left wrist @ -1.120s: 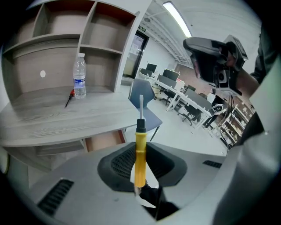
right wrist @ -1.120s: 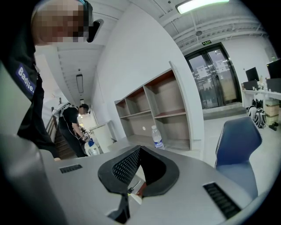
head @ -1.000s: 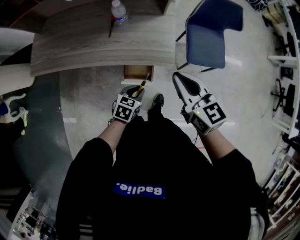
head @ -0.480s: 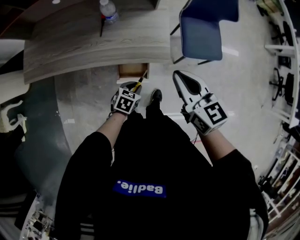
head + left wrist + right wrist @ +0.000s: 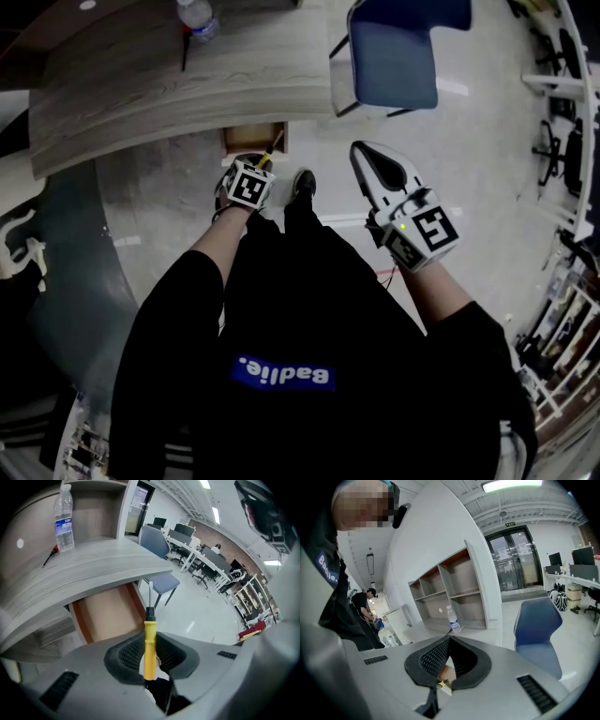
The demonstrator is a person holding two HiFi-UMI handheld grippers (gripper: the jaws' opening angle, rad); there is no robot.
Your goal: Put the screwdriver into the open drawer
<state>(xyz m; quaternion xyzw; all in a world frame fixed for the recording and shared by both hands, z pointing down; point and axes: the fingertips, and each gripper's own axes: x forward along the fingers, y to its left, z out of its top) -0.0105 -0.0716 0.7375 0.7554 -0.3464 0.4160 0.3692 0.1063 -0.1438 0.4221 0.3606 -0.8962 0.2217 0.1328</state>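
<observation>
A screwdriver with a yellow handle [image 5: 149,644] and a thin metal shaft is clamped upright between the ribbed pads of my left gripper [image 5: 149,641]. Its tip points at the open wooden drawer [image 5: 105,613] under the grey desk [image 5: 89,569]. In the head view the left gripper [image 5: 258,167] hangs just in front of that drawer [image 5: 248,139], with the screwdriver [image 5: 266,157] poking toward it. My right gripper [image 5: 361,150] hovers off to the right above the floor. In its own view the right gripper [image 5: 449,638] has its pads meeting at the tips and holds nothing.
A water bottle [image 5: 63,520] and a red-handled tool [image 5: 49,556] lie on the desk top. A blue chair [image 5: 394,56] stands right of the desk. The person's shoe [image 5: 302,183] is on the floor between the grippers. An open shelf unit [image 5: 450,592] rises behind the desk.
The left gripper has sunk with the screwdriver and come closer to the drawer's mouth. The right gripper has shifted only a little.
</observation>
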